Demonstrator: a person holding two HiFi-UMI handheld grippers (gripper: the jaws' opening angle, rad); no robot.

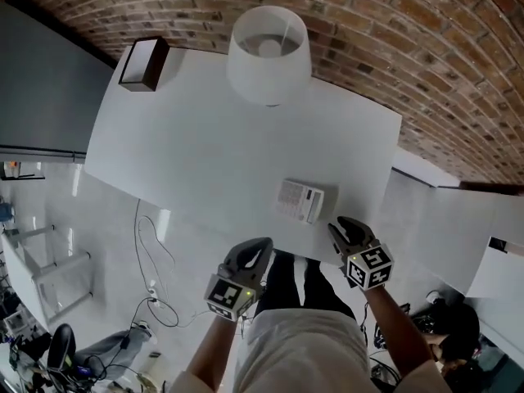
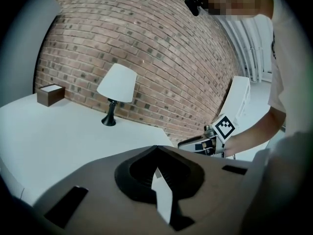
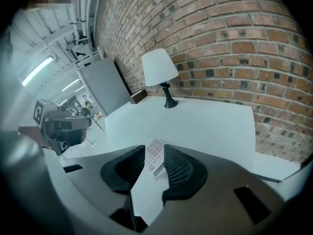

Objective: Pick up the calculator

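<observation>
The white calculator [image 1: 300, 201] lies flat near the front edge of the white table [image 1: 205, 146]. My right gripper [image 1: 337, 226] hovers just in front of it and a little to its right. Its jaws are open with nothing held. In the right gripper view the calculator [image 3: 156, 159] shows through the gap of the right gripper [image 3: 155, 148]. My left gripper [image 1: 260, 244] hangs off the table's front edge, left of the calculator, with jaws shut and empty. The left gripper [image 2: 156, 153] points across the table top in its own view.
A white-shaded lamp [image 1: 268, 54] stands at the back of the table by the brick wall. A dark brown box [image 1: 144, 64] sits at the back left corner. Cables lie on the floor [image 1: 151, 260] to the left. The person's legs are below the grippers.
</observation>
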